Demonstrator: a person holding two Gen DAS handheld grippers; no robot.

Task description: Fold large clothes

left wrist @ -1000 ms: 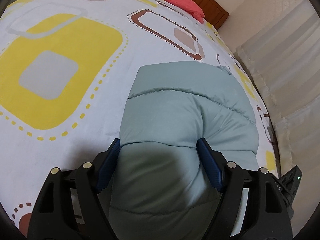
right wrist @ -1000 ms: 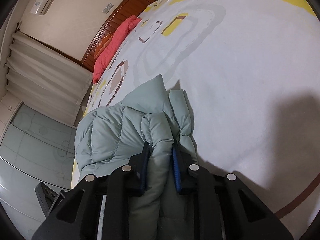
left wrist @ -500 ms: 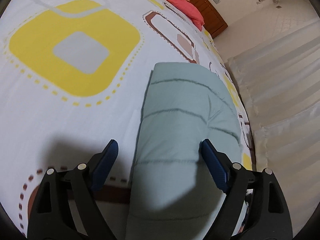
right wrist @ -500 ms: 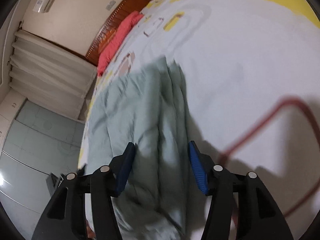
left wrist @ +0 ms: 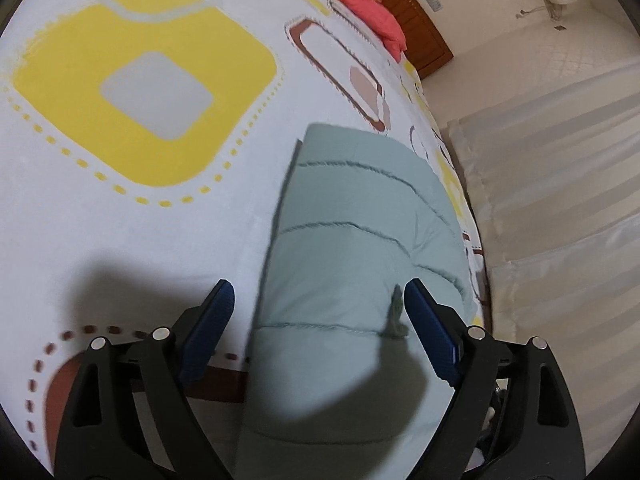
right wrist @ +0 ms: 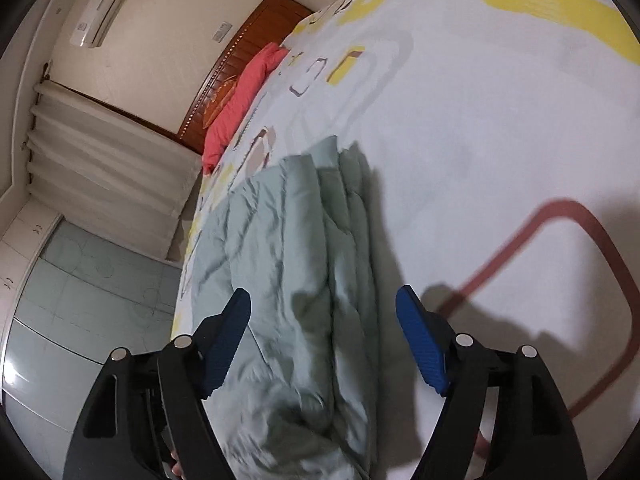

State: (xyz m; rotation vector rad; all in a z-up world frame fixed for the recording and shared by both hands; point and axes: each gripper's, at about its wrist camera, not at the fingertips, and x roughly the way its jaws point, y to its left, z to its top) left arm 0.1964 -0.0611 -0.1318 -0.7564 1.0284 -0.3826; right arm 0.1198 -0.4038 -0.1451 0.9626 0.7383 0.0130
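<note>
A pale green quilted puffer jacket (left wrist: 352, 248) lies folded into a long bundle on the bed near its right edge. My left gripper (left wrist: 318, 300) is open and empty, raised above the jacket's near end. In the right wrist view the jacket (right wrist: 280, 248) lies in stacked, wrinkled layers at the bed's left edge. My right gripper (right wrist: 323, 300) is open and empty above its near end, with the jacket between the spread blue pads (right wrist: 420, 344) but apart from them.
The bed sheet (left wrist: 120, 220) is white with yellow and brown rounded squares. A red pillow (left wrist: 360, 4) and a wooden headboard (left wrist: 416, 36) are at the far end. Pale curtains (left wrist: 560, 200) hang beside the bed edge. A glass-front wardrobe (right wrist: 92, 292) stands beyond the bed.
Both grippers let go of the jacket and opened wide. They pulled back and up from it. The jacket now rests flat on the bed.
</note>
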